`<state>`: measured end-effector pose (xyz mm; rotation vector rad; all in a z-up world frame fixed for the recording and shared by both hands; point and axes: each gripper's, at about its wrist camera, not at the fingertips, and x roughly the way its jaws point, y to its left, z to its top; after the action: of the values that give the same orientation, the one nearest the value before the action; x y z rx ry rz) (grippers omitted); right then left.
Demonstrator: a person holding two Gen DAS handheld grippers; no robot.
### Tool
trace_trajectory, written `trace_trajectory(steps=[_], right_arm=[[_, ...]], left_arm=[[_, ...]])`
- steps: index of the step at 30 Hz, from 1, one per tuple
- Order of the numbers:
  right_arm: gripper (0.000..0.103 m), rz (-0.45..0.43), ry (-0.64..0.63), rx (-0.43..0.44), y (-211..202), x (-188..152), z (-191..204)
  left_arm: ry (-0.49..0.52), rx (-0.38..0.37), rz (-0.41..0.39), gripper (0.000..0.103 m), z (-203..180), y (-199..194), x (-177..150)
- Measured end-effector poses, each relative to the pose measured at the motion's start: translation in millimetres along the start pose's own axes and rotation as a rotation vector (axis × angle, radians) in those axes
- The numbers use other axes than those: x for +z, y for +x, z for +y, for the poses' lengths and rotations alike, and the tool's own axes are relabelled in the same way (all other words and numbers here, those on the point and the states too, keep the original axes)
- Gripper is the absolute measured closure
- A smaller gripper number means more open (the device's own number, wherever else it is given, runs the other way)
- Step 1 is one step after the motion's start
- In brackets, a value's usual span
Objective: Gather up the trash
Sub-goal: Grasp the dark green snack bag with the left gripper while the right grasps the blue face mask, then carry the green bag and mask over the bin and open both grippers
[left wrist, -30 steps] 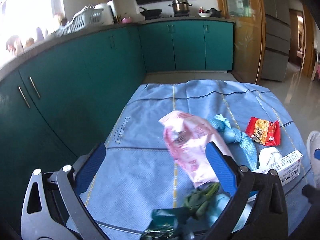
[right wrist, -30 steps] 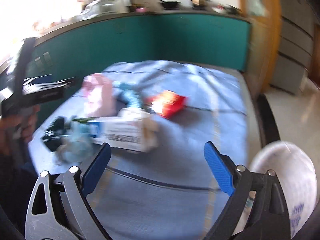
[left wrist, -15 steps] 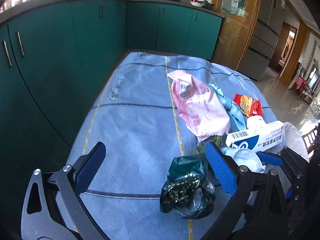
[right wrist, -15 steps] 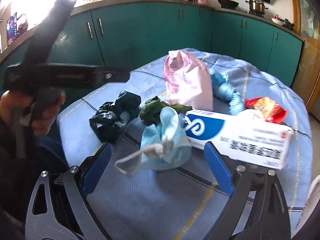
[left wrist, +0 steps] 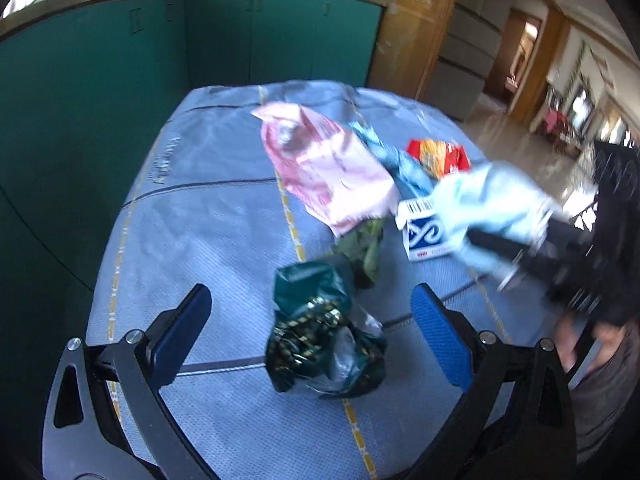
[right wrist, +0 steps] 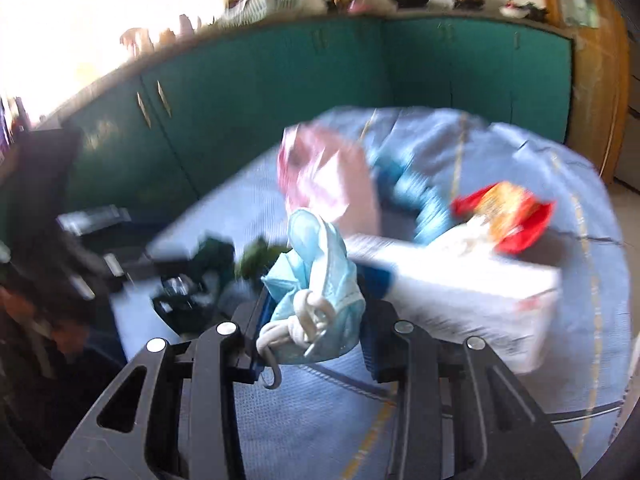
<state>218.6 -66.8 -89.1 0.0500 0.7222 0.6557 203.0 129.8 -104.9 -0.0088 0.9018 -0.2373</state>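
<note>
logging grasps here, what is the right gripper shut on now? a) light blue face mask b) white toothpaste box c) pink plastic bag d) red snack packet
a: in the right wrist view the right gripper is closed on the light blue face mask, its white ear loops hanging between the fingers.

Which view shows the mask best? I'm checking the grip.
The right wrist view: the mask sits close up, pinched in the right hand-held gripper, ear loops dangling. The left wrist view shows it only as a motion-blurred pale-blue shape.
</note>
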Motion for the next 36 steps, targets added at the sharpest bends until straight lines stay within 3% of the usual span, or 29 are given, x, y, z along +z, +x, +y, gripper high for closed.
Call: trace_trajectory(steps=[6,10,13,16,20,27,32,36], right_arm=[[0.065,-0.114,0.089,-0.123,-45,8,-42],[0.065,-0.112,0.158,-0.229,-57,8,-73],[0.065,-0.091,0.184,-0.321,-61,3,-88],[0.065,-0.075,0.205,-0.354,-61,-7,-94],[0.065,-0.069,0.213,-0.374,-68,-14,-94],[0.065,-0.061,0.169,-0.398,-69,-16,-84],[0.065,-0.071,0.170,-0.437,-80,-20,-91],[0.065,-0.088,0.199,-0.490,-101,-28,-108]], left_arm=[[0.069,0.065,0.082,0.005,-19,20,-2],[0.068,0.057,0.118,0.036,-23,28,-2],[0.051,0.068,0.129,0.042,-21,32,-2],[0.019,0.072,0.072,0.043,-17,22,2],[0.007,0.076,-0.073,0.043,-21,-1,10],[-0.003,0.079,-0.291,0.042,-56,-33,29],[0.053,0.103,-0.331,0.042,-108,-27,39],[0.164,0.101,-0.351,0.042,-159,-20,43]])
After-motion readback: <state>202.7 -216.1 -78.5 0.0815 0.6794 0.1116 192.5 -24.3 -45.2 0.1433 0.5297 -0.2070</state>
